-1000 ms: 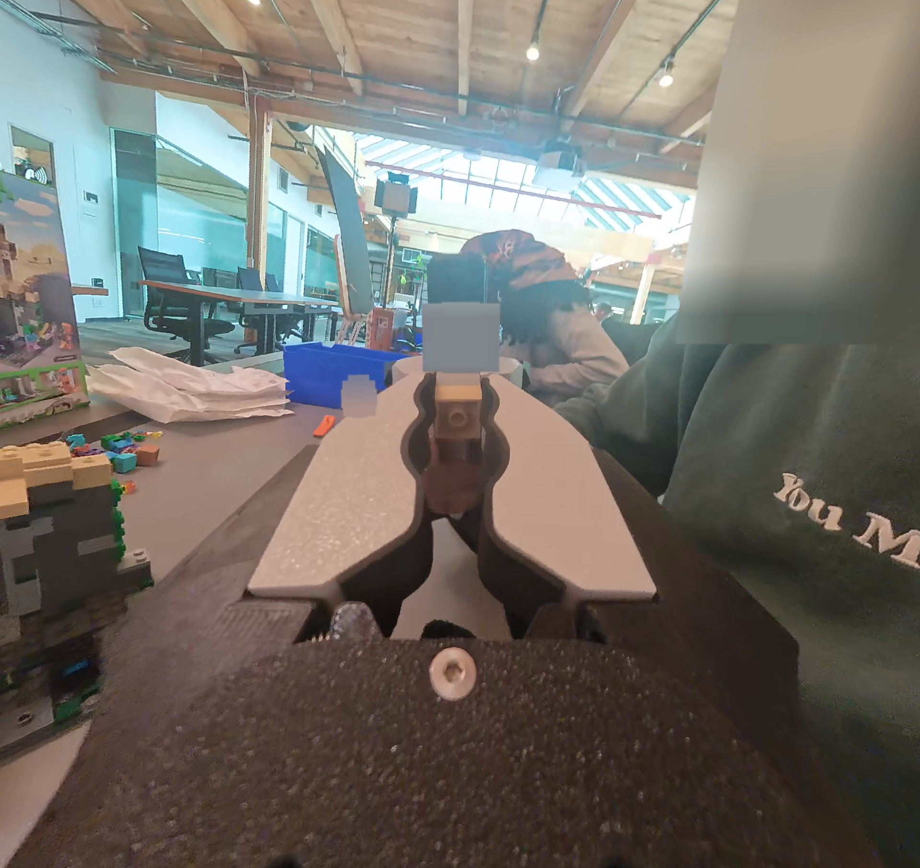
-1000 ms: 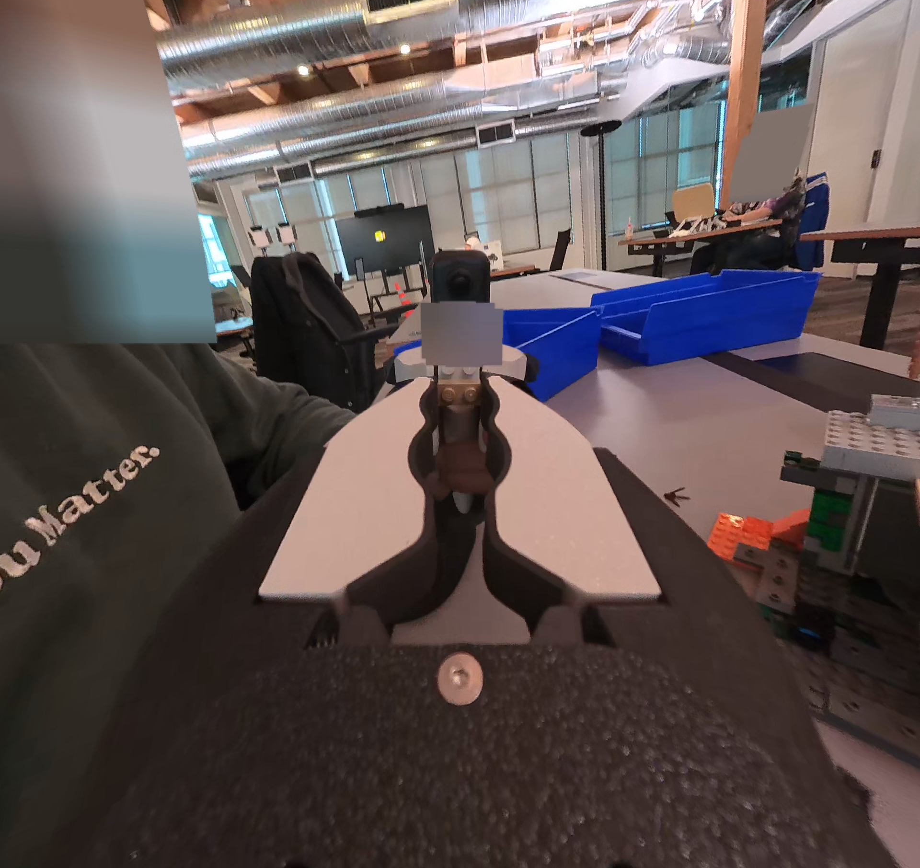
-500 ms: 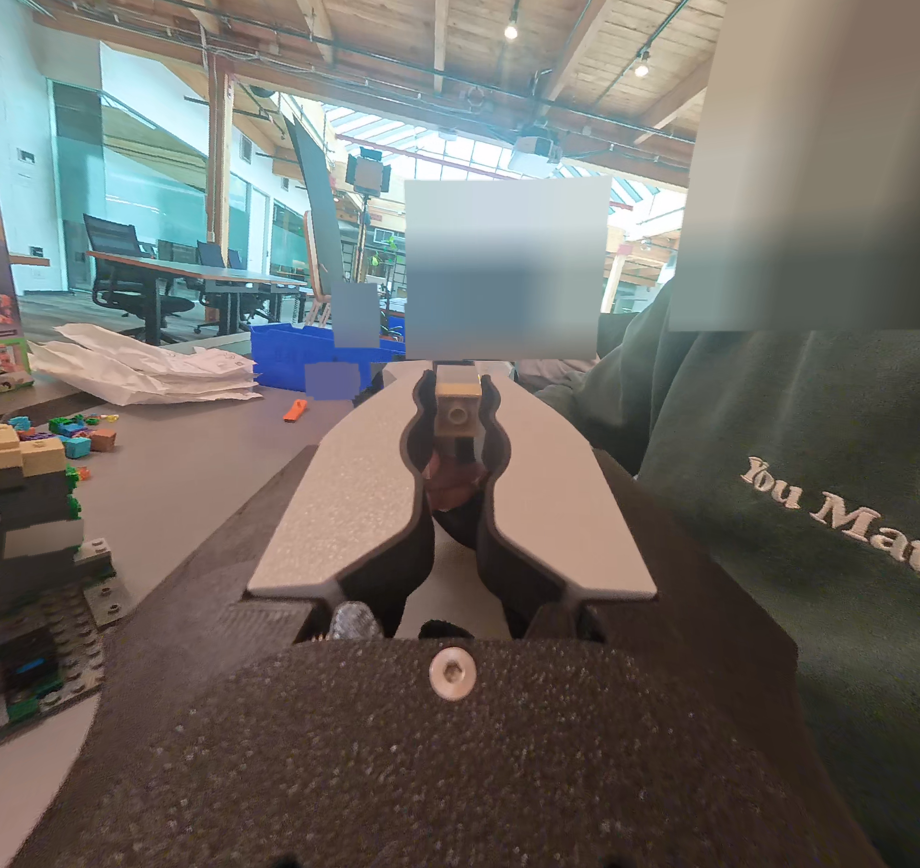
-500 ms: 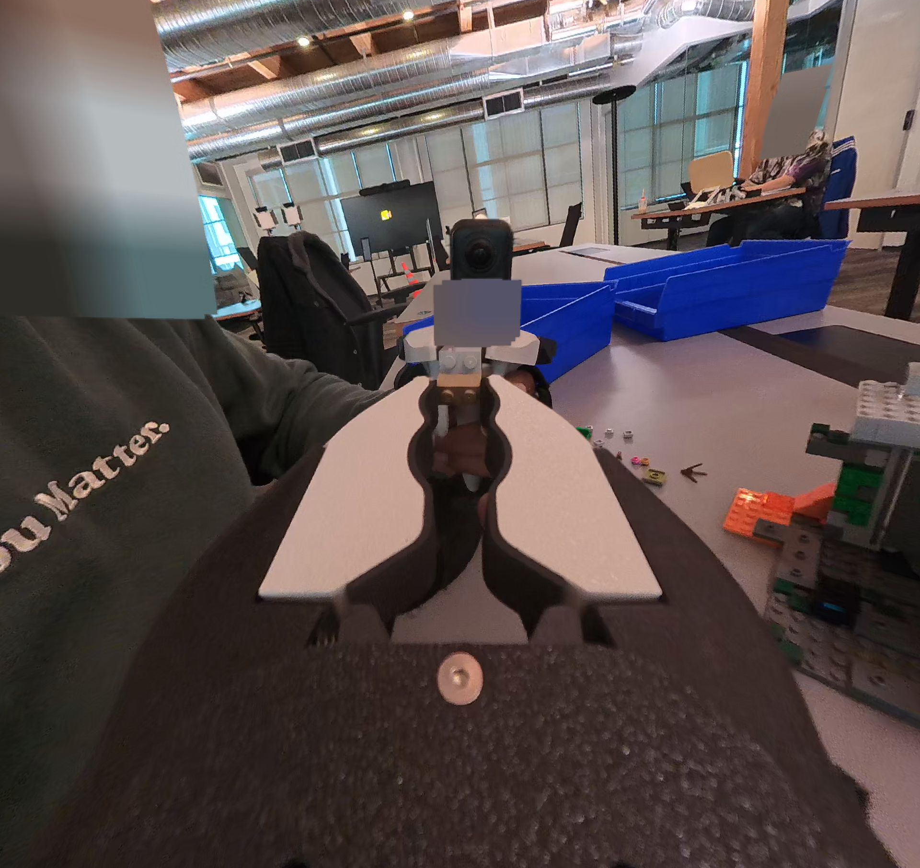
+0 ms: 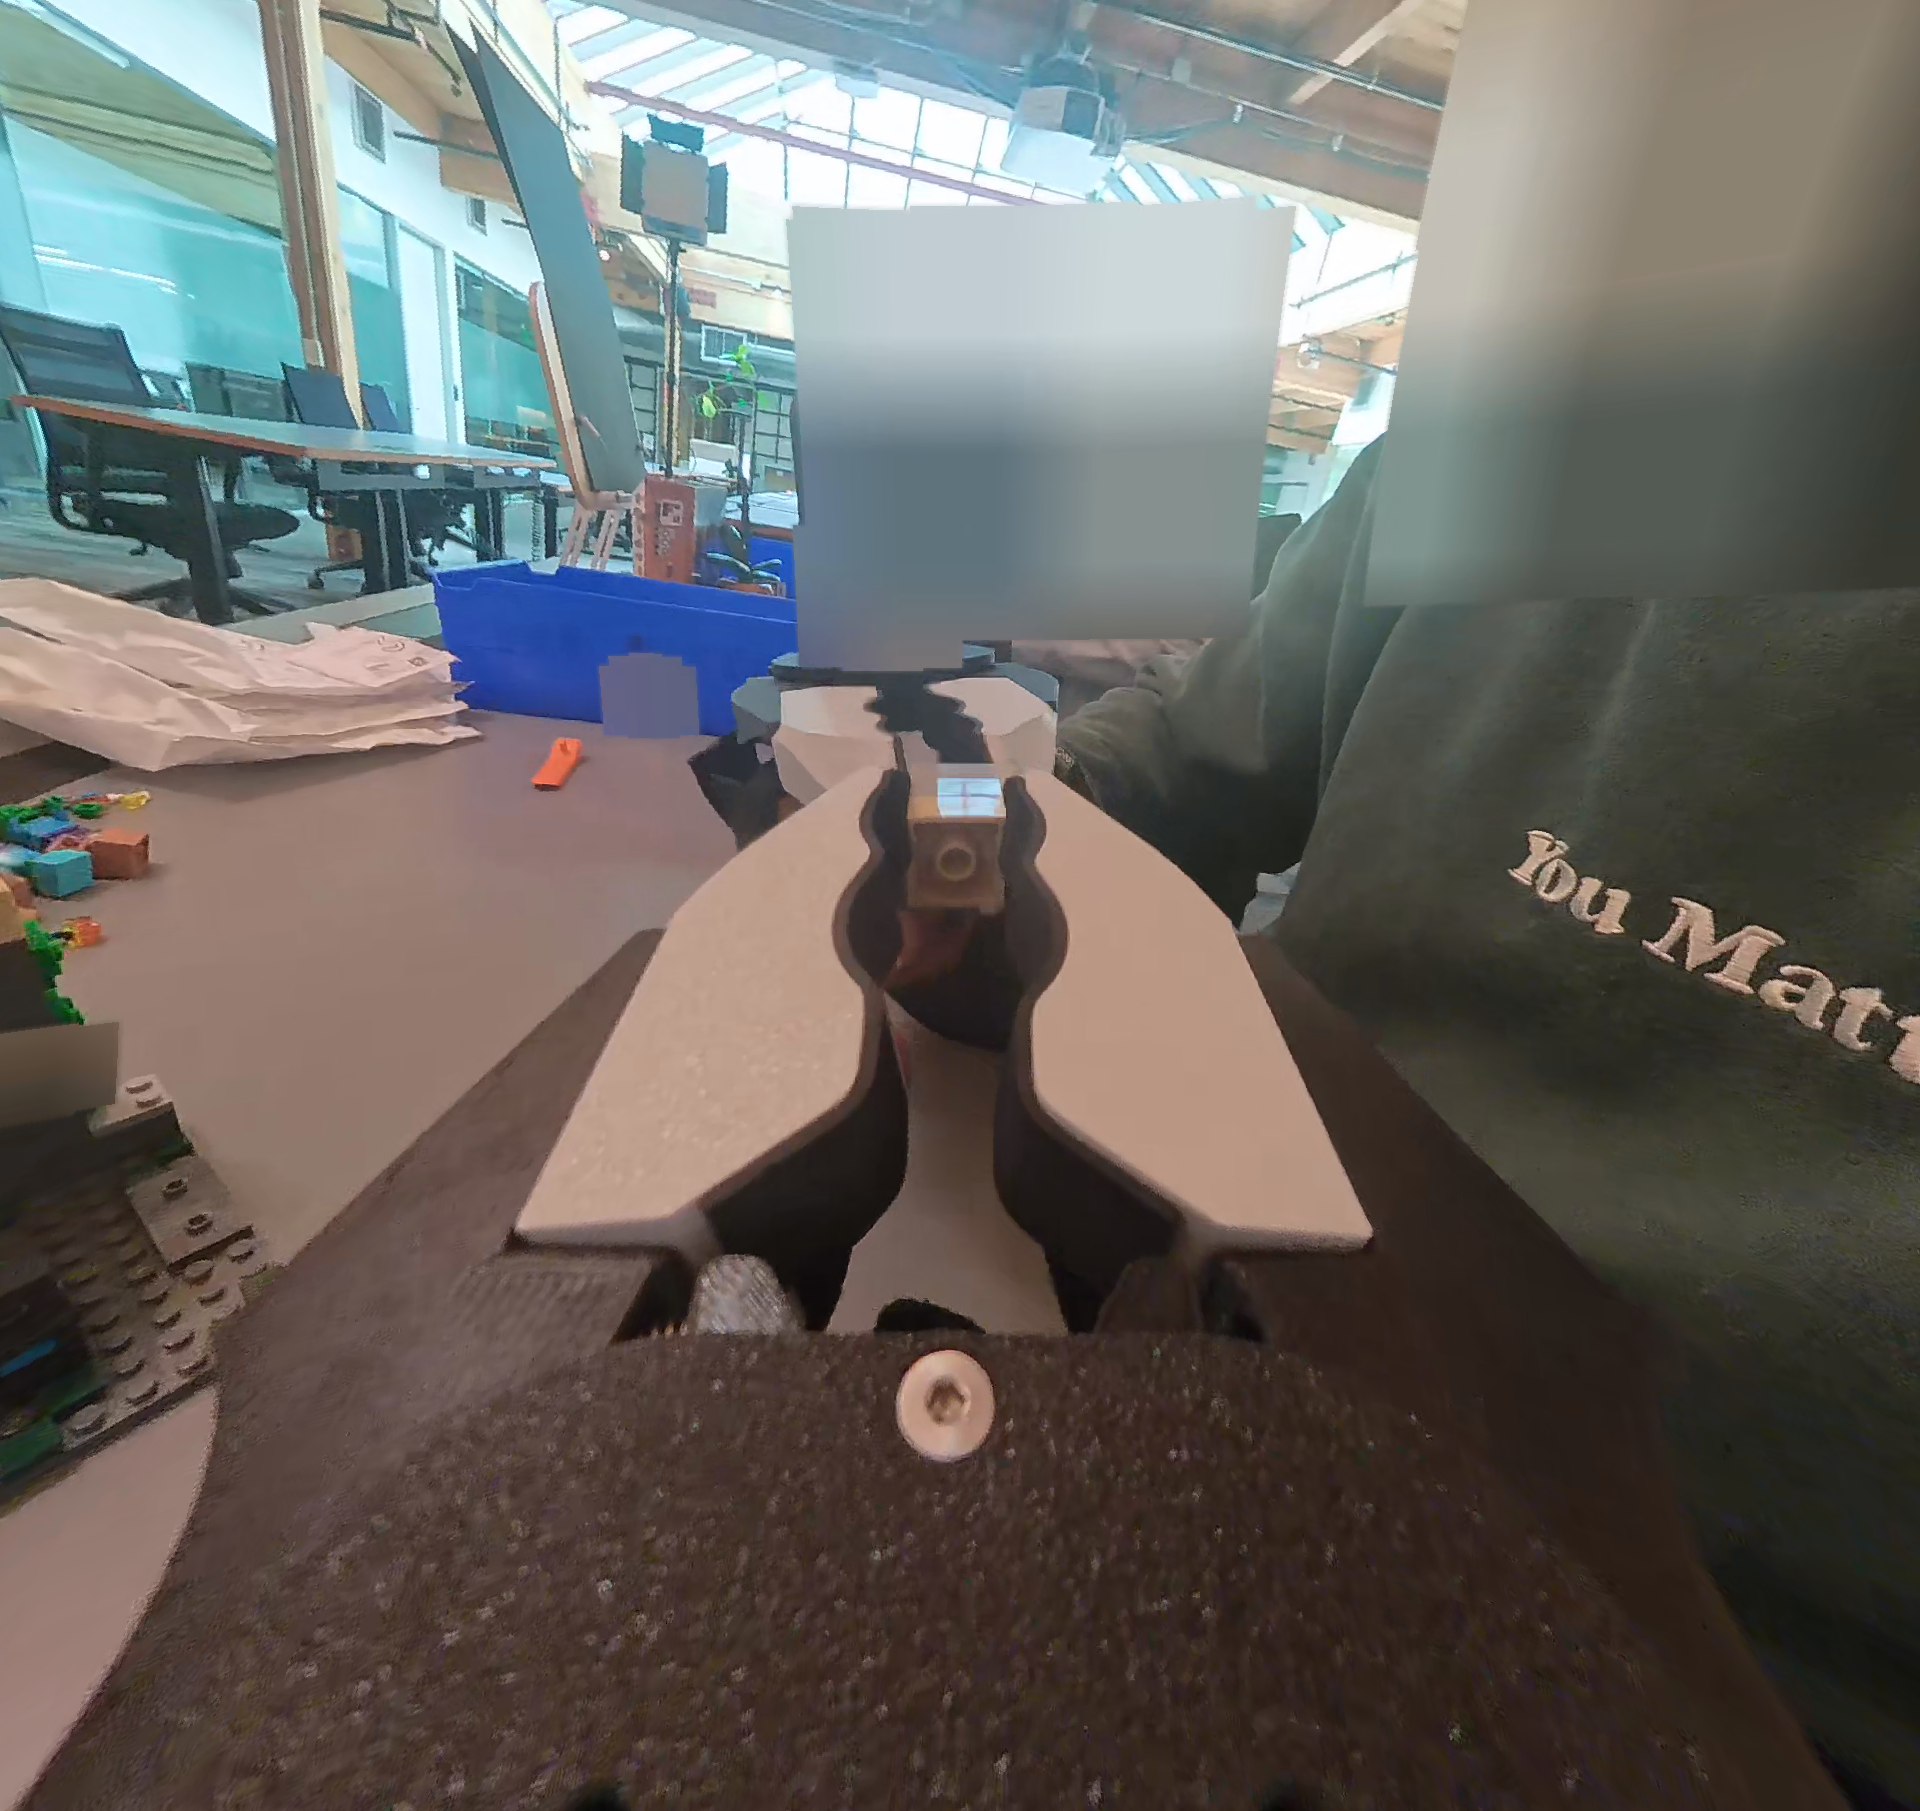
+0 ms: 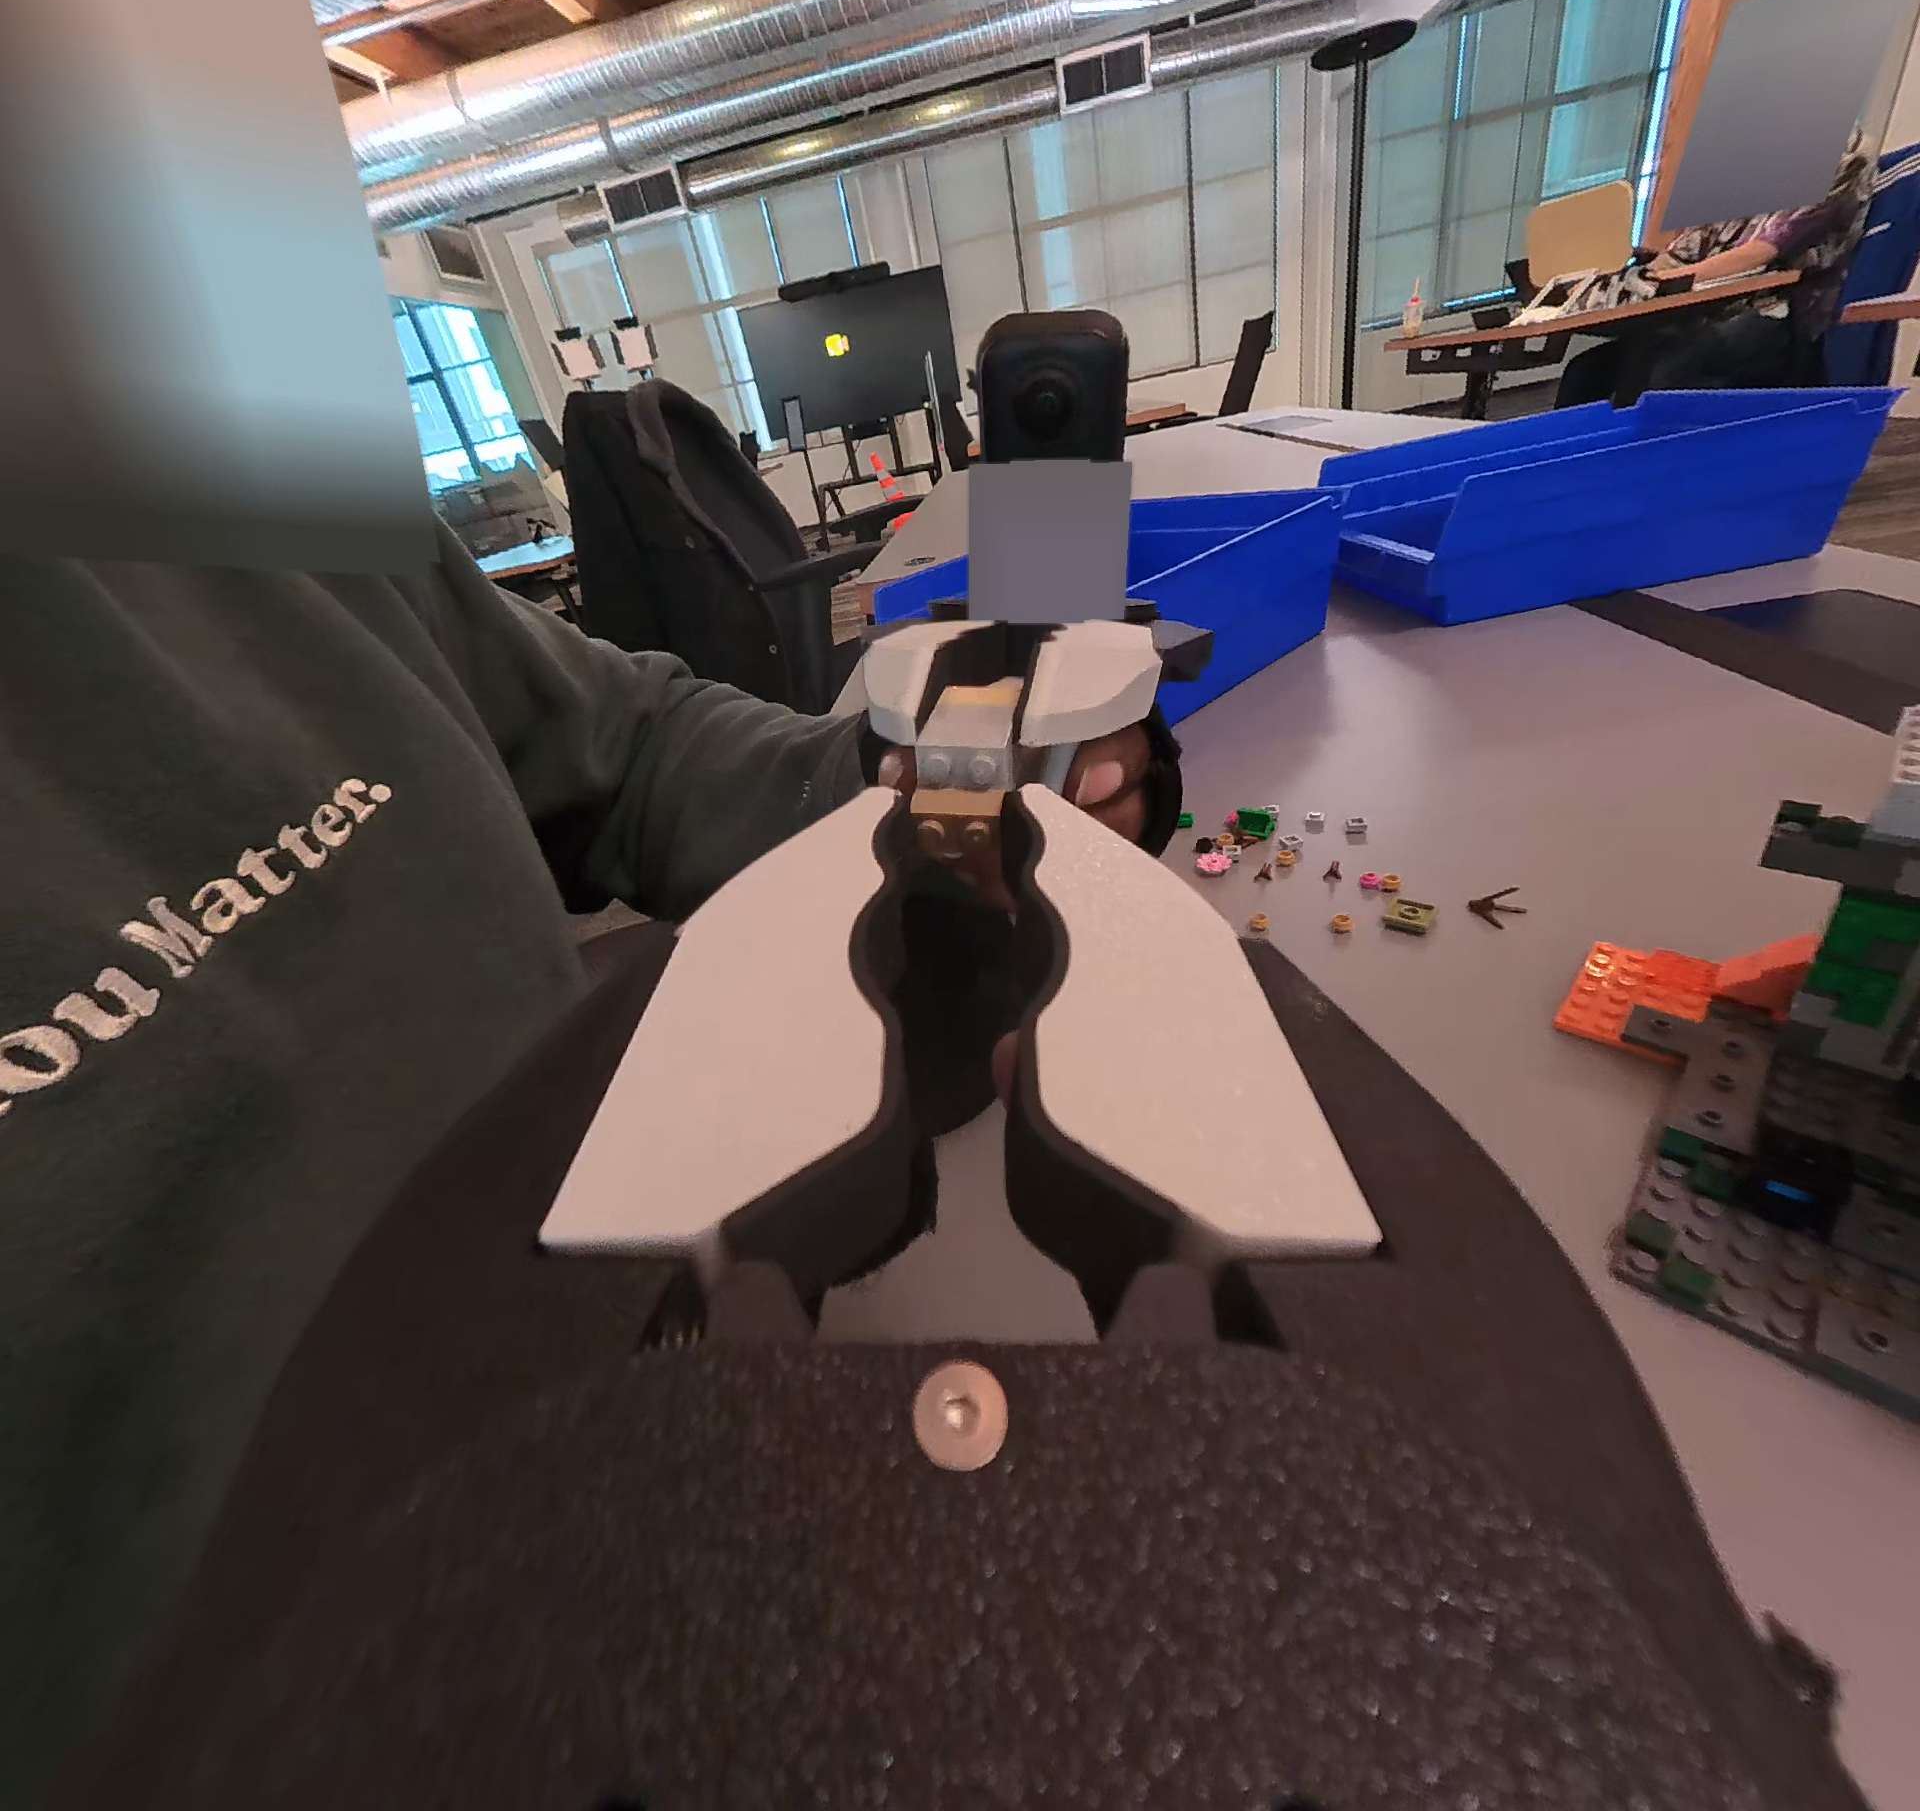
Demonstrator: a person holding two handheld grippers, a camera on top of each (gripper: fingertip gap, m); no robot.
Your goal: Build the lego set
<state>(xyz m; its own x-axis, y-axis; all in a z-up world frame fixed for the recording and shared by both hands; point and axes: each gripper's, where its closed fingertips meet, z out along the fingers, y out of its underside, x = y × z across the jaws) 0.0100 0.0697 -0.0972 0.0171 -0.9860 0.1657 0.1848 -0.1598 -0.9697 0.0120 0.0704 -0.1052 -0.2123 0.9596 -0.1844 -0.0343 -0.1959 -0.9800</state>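
My two grippers face each other tip to tip in front of a person's green sweatshirt. My left gripper (image 5: 956,805) is shut on a tan brick (image 5: 956,857) with a side stud and a pale grey end. In the right wrist view it (image 6: 1003,712) shows head-on, with the grey two-stud end (image 6: 961,764) pointing at me. My right gripper (image 6: 956,816) is shut on a small tan piece (image 6: 954,831) that touches that grey end. The part-built Lego model stands on the table at the left (image 5: 94,1242) and at the right (image 6: 1818,1086).
Small loose pieces (image 6: 1351,868) lie on the grey table near an orange plate (image 6: 1642,992). More loose bricks (image 5: 73,847), white bags (image 5: 208,681), an orange part (image 5: 556,762) and blue bins (image 5: 603,639) (image 6: 1610,504) sit farther off. The sweatshirt (image 5: 1610,1034) fills one side. Both grippers' tips are close together, under 4 cm apart.
Both grippers have sunk and pitched down, so more of the table and the loose pieces show. They stay tip to tip and each keeps hold of its piece.
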